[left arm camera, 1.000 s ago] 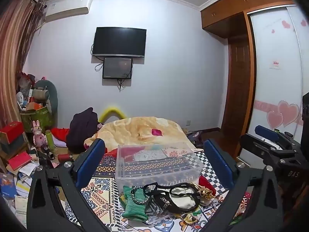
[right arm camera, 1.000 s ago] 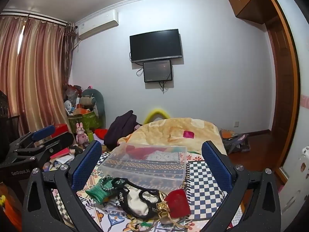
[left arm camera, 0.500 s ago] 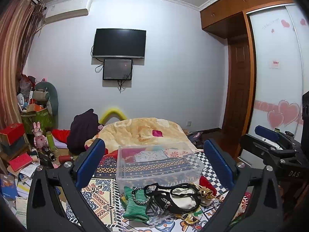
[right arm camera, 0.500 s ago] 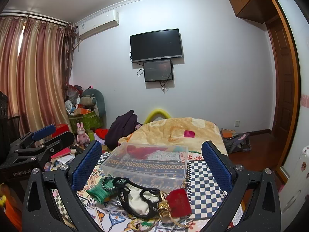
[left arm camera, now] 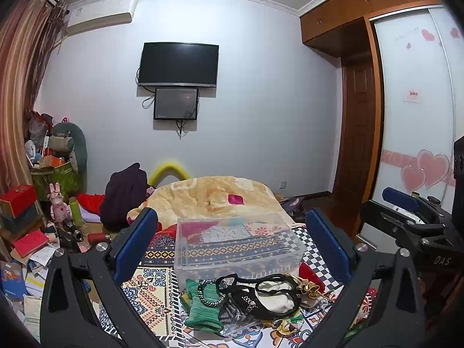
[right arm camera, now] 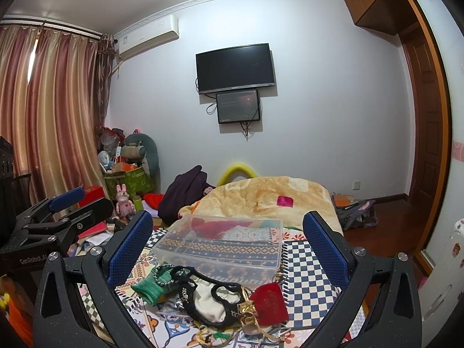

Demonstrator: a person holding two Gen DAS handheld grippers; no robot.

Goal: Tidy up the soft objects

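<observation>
"DAS" was printed on the right claw point(left arm camera: 411, 217) seen from the left view; "GenRobot.AI" showed on the left claw point(right arm camera: 58, 211) from the right view. A bed point(right arm camera: 307, 264) with patterned patchwork covers filled a bedroom with a wall television point(right arm camera: 235, 68) and striped curtains point(right arm camera: 49, 110). A clear plastic box point(left arm camera: 235, 243) lay with its long side running left to right, and just near of it sat a pile of soft things point(left arm camera: 243, 298). Both claws hung wide open, holding nothing.
</observation>
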